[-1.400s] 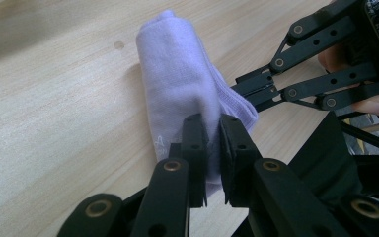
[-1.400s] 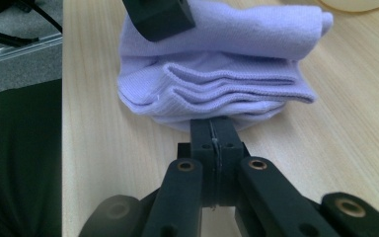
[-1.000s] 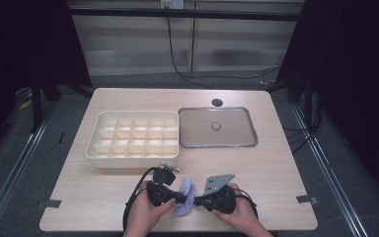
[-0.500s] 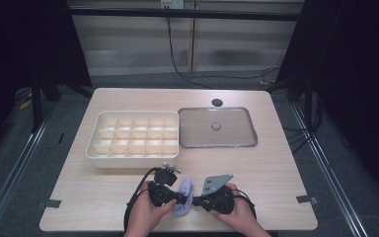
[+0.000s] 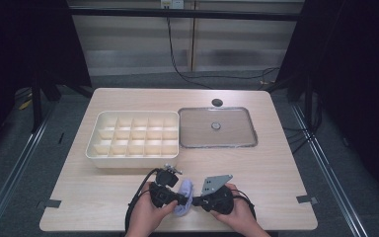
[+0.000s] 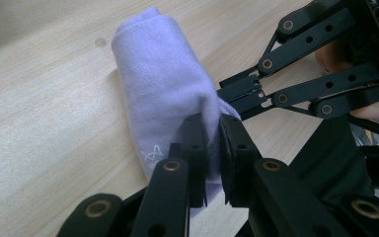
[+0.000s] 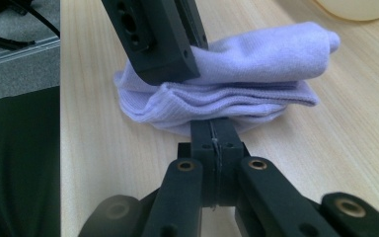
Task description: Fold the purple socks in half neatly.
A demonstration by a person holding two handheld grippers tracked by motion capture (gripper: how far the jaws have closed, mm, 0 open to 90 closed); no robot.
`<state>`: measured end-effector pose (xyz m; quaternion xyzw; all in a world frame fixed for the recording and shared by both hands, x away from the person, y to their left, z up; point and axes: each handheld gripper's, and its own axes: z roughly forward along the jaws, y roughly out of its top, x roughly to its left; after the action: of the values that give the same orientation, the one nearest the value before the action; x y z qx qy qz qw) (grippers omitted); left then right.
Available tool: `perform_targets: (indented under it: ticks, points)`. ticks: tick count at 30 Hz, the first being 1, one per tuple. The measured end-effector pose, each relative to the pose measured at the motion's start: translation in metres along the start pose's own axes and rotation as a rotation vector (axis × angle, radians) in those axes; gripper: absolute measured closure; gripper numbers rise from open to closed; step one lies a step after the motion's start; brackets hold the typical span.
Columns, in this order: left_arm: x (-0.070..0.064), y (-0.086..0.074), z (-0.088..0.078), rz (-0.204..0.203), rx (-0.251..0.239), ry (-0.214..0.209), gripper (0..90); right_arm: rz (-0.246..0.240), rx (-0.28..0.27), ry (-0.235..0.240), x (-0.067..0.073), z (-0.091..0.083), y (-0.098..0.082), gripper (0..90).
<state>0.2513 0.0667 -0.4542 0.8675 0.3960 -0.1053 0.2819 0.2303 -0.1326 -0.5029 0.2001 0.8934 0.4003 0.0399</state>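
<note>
A folded lavender sock [image 5: 184, 193] lies on the wooden table near its front edge, between two hands. My left gripper [image 5: 182, 200] comes in from the left and is shut on the sock's near end [image 6: 163, 84], with fabric squeezed between its pads [image 6: 213, 133]. My right gripper [image 5: 193, 201] comes in from the right with its jaws pressed together at the hem of the sock's bottom layer [image 7: 212, 129]. In the right gripper view the sock [image 7: 237, 74] shows two stacked layers, and the left gripper's black jaw bears on the top layer.
A cream compartment box [image 5: 133, 160] stands behind the hands at middle left. To its right lies a flat metal tray [image 5: 197, 129] with a small knob [image 5: 216, 126]. A black hole [image 5: 217, 102] sits near the far edge. Bare wood stretches left and right of the hands.
</note>
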Motion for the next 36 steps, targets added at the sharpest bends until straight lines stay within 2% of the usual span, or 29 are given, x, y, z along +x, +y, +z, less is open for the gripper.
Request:
perform_targets:
  ticks: [4, 16, 17, 24, 30, 36]
  points:
    - [-0.0010, -0.0010, 0.0029, -0.011, -0.008, 0.008, 82.1, 0.007, 0.002, 0.002, 0.0002, -0.0004, -0.0001, 89.9]
    - [-0.0014, -0.0021, 0.0059, -0.012, -0.012, 0.010, 82.1, 0.006, 0.016, 0.002, -0.0003, -0.0030, -0.0006, 89.6]
    - [-0.0004, -0.0021, 0.0054, 0.000, -0.004, 0.008, 82.1, 0.012, 0.017, 0.004, 0.0000, -0.0032, -0.0006, 89.6]
    - [-0.0003, -0.0028, 0.0068, -0.007, -0.003, 0.012, 82.1, -0.009, 0.025, 0.002, -0.0010, -0.0058, -0.0024, 89.6]
    - [-0.0010, -0.0026, 0.0063, 0.005, -0.004, 0.011, 82.1, 0.006, 0.019, 0.005, -0.0005, -0.0065, -0.0035, 90.0]
    - [-0.0039, -0.0020, 0.0046, -0.001, -0.032, 0.014, 81.7, 0.006, 0.012, 0.003, 0.0007, -0.0041, -0.0019, 90.0]
